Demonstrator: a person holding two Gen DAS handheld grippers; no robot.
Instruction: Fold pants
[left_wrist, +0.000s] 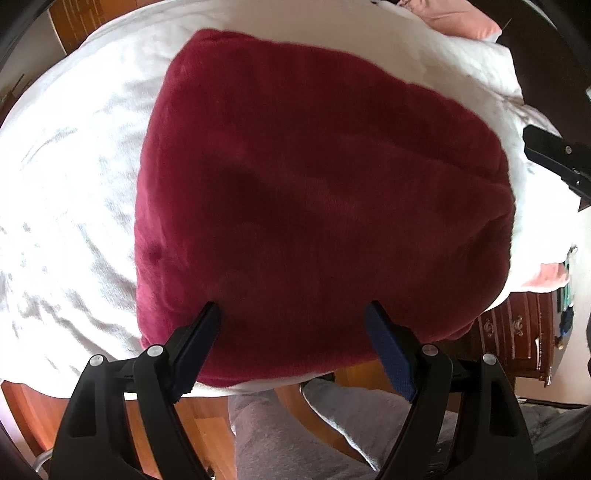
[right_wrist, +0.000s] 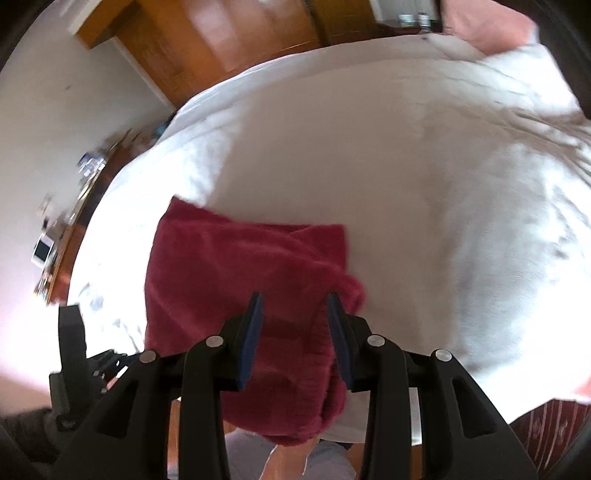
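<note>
The dark red fleece pants (left_wrist: 317, 199) lie folded into a thick rectangle on the white bed (left_wrist: 74, 184). My left gripper (left_wrist: 293, 314) is open just above the pants' near edge, holding nothing. In the right wrist view the pants (right_wrist: 229, 266) lie at the bed's near left, with the ribbed waistband (right_wrist: 325, 362) bunched at the near right corner. My right gripper (right_wrist: 295, 306) is open above that corner, holding nothing. The right gripper's body also shows at the left wrist view's right edge (left_wrist: 554, 158).
White bedding (right_wrist: 424, 184) spreads far and right. A pink pillow (right_wrist: 484, 29) lies at the far right. A dark wooden drawer chest (left_wrist: 517, 339) stands right of the bed. A wooden wardrobe (right_wrist: 221, 37) and a cluttered shelf (right_wrist: 66, 229) stand left. Grey-trousered legs (left_wrist: 280, 435) are below.
</note>
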